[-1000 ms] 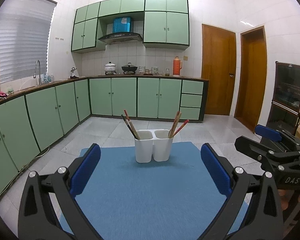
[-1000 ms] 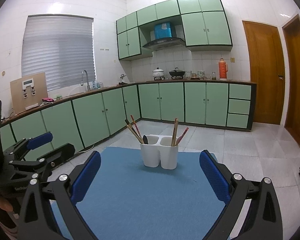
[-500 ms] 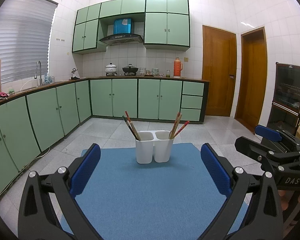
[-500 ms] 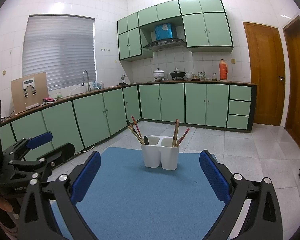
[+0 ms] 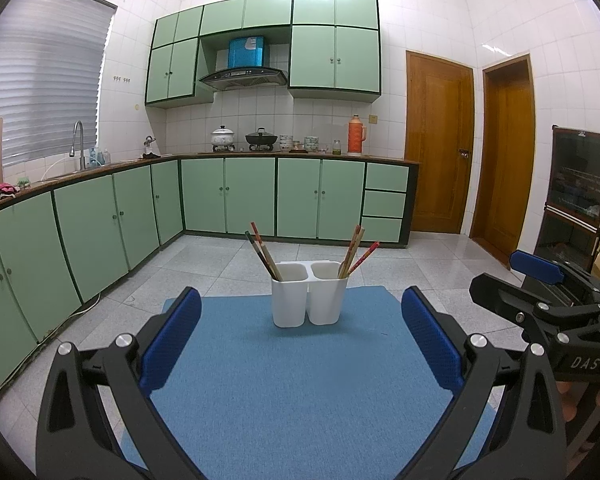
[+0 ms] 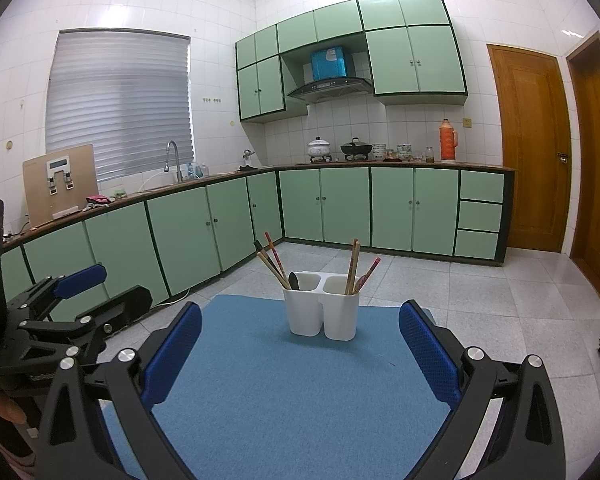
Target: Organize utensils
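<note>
Blue mat (image 5: 284, 380) bare around holder (image 5: 308, 294)

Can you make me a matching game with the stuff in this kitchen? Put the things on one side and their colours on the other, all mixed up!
Things:
1. mat
2. utensil holder
3. flask on the counter
4. lower cabinets

Colours:
A. white
B. light green
C. blue
D. orange

Right pairs: 1-C, 2-A, 3-D, 4-B
</note>
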A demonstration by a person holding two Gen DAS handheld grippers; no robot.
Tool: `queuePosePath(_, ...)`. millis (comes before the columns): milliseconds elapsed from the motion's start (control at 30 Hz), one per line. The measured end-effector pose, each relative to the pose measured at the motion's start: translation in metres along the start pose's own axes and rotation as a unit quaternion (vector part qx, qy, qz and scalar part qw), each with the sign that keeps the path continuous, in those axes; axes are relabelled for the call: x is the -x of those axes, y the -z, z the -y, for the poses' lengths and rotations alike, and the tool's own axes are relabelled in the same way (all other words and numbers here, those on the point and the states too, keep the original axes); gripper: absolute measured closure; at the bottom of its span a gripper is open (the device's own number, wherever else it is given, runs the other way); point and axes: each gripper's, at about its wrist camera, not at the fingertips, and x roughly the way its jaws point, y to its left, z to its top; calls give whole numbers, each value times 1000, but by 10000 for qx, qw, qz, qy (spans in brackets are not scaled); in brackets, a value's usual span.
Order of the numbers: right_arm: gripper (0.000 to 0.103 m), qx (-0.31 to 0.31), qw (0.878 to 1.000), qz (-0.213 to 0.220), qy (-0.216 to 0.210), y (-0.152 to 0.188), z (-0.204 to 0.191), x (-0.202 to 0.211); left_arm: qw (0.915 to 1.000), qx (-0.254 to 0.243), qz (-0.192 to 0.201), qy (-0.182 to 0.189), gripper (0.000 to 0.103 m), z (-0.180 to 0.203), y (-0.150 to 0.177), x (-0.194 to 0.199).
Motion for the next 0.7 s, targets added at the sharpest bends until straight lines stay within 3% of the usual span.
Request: queuePosePath(700,6,3,10000,3,-1,0,0,0,10000,7,-12,5,6,0,-2,1)
